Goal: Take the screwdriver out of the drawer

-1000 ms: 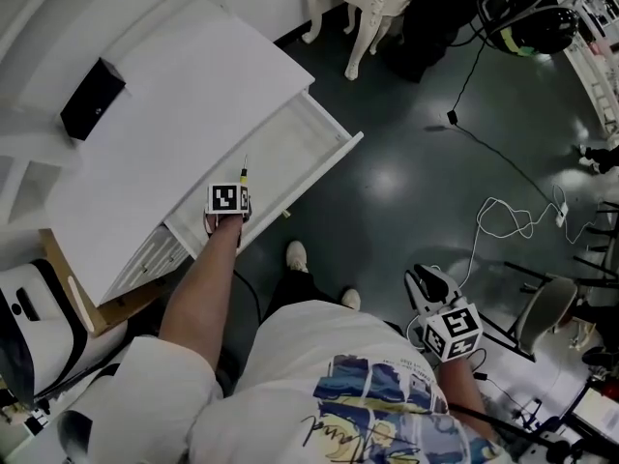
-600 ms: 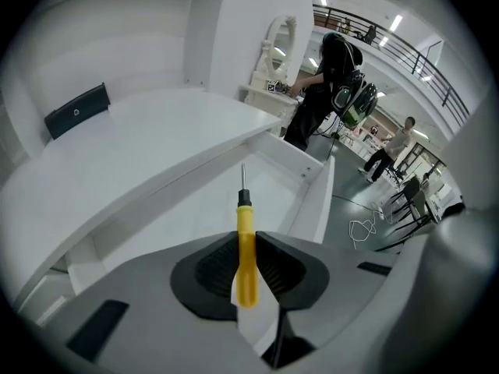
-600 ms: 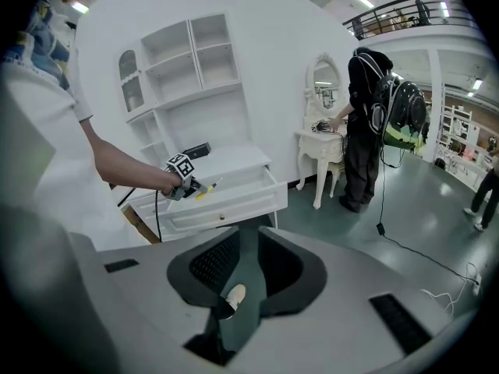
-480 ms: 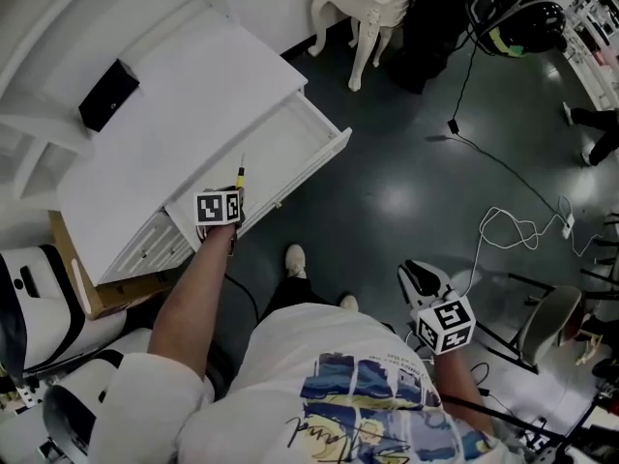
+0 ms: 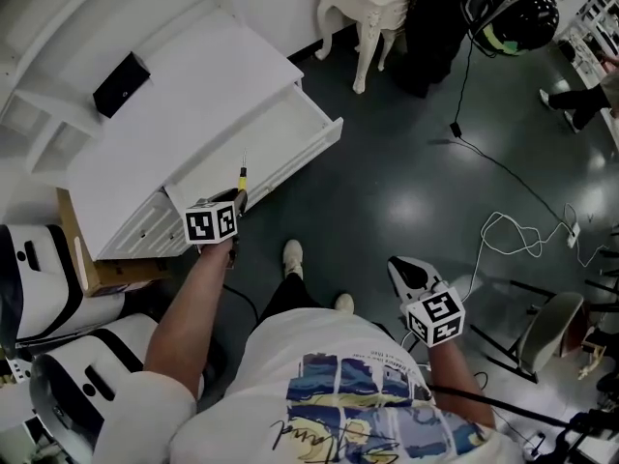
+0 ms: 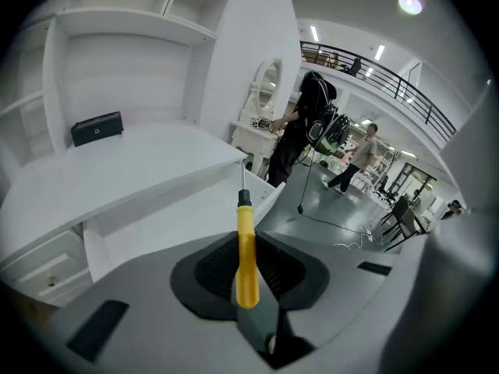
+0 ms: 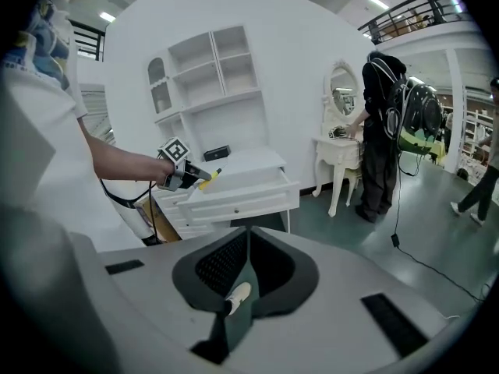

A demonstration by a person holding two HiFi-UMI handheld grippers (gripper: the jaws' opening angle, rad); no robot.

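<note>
A screwdriver (image 5: 242, 175) with a yellow handle (image 6: 246, 255) and a thin metal shaft sticks out forward, with my left gripper (image 5: 235, 201) shut on its handle. It hangs in the air above the front edge of the open white drawer (image 5: 290, 135), whose bare inside (image 6: 175, 236) lies below the tip. The right gripper view shows the left gripper and the screwdriver (image 7: 209, 177) in front of the drawer (image 7: 249, 195). My right gripper (image 5: 407, 273) is low on the right over the floor, far from the desk. Its jaws (image 7: 248, 249) are closing, nearly together, with nothing between them.
The white desk (image 5: 184, 95) carries a small black box (image 5: 120, 83) and has shelves (image 6: 117, 45) behind. A white dressing table (image 5: 372, 3) with a person beside it stands further off. Cables (image 5: 513, 230) trail over the dark floor; my shoes (image 5: 292, 256) are below.
My left gripper has lifted the screwdriver up from the drawer and drawn it back towards me. The right gripper has shifted a little to the left.
</note>
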